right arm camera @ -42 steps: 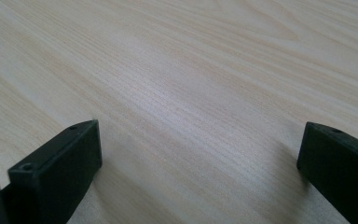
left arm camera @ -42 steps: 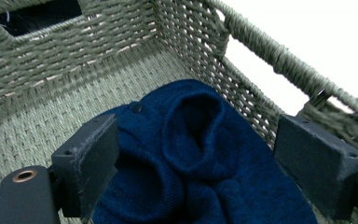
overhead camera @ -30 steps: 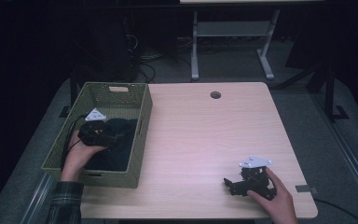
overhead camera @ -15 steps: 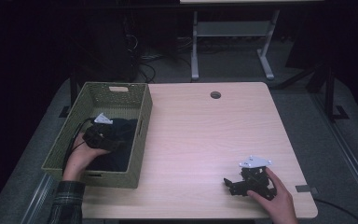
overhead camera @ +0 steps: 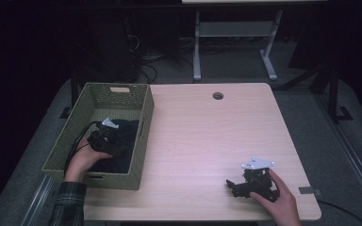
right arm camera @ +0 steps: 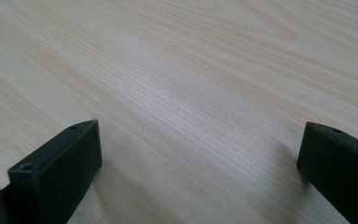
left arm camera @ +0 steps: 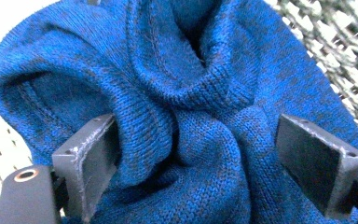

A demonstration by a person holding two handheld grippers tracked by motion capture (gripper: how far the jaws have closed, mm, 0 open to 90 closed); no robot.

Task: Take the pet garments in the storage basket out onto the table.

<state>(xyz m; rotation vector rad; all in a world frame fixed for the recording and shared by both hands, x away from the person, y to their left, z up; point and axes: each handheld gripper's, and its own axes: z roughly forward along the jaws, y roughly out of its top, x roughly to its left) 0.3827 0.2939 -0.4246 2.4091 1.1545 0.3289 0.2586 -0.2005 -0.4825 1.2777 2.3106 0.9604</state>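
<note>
1. Seen from the high view, the left gripper [overhead camera: 109, 139] is down inside the olive-green woven rectangular basket [overhead camera: 143, 123], which stands at the left of the pale wood-grain table [overhead camera: 207, 136]. Under it lies a dark bunched knitted garment [overhead camera: 125, 141], reading near black from here. The right gripper [overhead camera: 238, 187] rests low on the table near the front right corner, in the person's right hand [overhead camera: 277, 197], well apart from the basket.

2. Left gripper view: the blue ribbed knitted garment [left arm camera: 191, 116] is heaped in soft rolls and folds, the basket's weave showing past it at the upper right. The jaws stand wide apart, one on each side of a thick central fold. The left jaw touches or nearly touches the knit; the right jaw stands clear of it. Nothing is pinched yet.

3. Right gripper view: jaws wide apart over bare table, holding nothing.

4. Handling judgement: the knit looks soft, limp and light, not fragile and not slippery. It will sag and unroll when lifted, and trailing parts may drag on the basket wall. The raised fold between the left jaws looks the best hold, being several layers thick. A thin single layer would likely slip through. Loose stitches may snag on jaw corners or on the weave.
</note>
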